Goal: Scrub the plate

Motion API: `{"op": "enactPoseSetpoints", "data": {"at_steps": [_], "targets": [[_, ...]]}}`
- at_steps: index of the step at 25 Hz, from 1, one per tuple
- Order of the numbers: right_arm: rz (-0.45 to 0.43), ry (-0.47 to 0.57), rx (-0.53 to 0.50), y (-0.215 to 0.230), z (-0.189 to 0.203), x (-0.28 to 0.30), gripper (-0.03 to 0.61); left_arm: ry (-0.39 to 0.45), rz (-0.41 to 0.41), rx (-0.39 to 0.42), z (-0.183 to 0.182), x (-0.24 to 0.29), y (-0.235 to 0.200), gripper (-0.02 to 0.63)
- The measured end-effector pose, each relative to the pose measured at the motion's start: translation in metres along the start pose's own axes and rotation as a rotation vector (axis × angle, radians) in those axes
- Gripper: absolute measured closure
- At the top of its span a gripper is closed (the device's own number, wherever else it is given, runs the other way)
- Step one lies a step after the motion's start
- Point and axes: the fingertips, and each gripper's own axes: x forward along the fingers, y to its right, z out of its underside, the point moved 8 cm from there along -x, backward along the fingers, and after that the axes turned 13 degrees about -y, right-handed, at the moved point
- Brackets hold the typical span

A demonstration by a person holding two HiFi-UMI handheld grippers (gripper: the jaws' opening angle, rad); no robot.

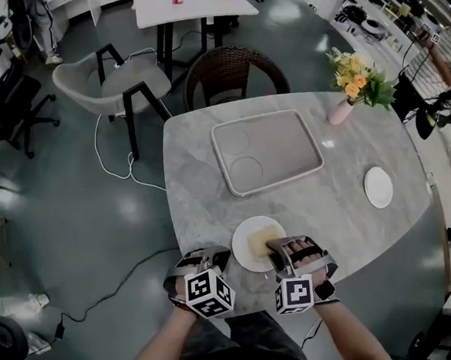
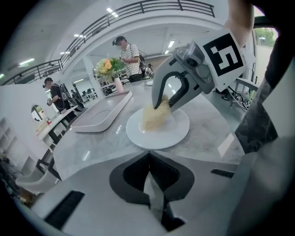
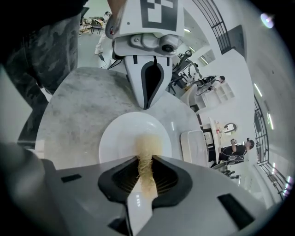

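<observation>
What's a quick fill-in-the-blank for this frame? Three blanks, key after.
The right gripper holds a ___ scrubber on the plate.
The left gripper has its jaws ___, gripping nothing.
The tray has ___ round recesses.
Missing words: yellow; shut; two.

The round white plate [image 1: 245, 253] looks smooth and shiny. The yellow stringy scrub pad [image 1: 261, 242] looks rough. The grey stone table [image 1: 346, 228] shines.
</observation>
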Motion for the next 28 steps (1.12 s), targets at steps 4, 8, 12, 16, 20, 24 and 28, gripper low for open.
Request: {"op": "enactPoseSetpoints", "data": {"at_steps": [4,8,12,16,20,24,28], "targets": [[-0.027,-0.011,0.026,-0.012,0.005,-0.007,0.502,0.011,-0.002,0.000,-0.003,0.003,-0.004,0.600],[-0.067,0.014,0.051,-0.023,0.000,-0.016,0.502,0.014,0.003,0.012,-0.007,0.006,-0.005,0.600],[-0.097,0.077,0.066,-0.024,-0.015,-0.020,0.502,0.017,0.005,0.013,-0.007,0.008,-0.005,0.600],[-0.071,0.105,0.023,-0.013,-0.029,-0.015,0.502,0.013,0.003,0.025,-0.007,0.008,-0.005,0.600],[0.003,0.095,-0.092,0.004,-0.037,-0.005,0.502,-0.001,0.005,0.033,-0.004,0.005,-0.007,0.600],[0.042,0.061,-0.126,0.023,-0.030,0.008,0.502,-0.005,0.007,0.044,-0.006,0.004,-0.008,0.600],[0.060,0.019,-0.090,0.036,-0.017,0.019,0.502,-0.002,0.013,0.048,-0.008,0.004,-0.009,0.600]]}}
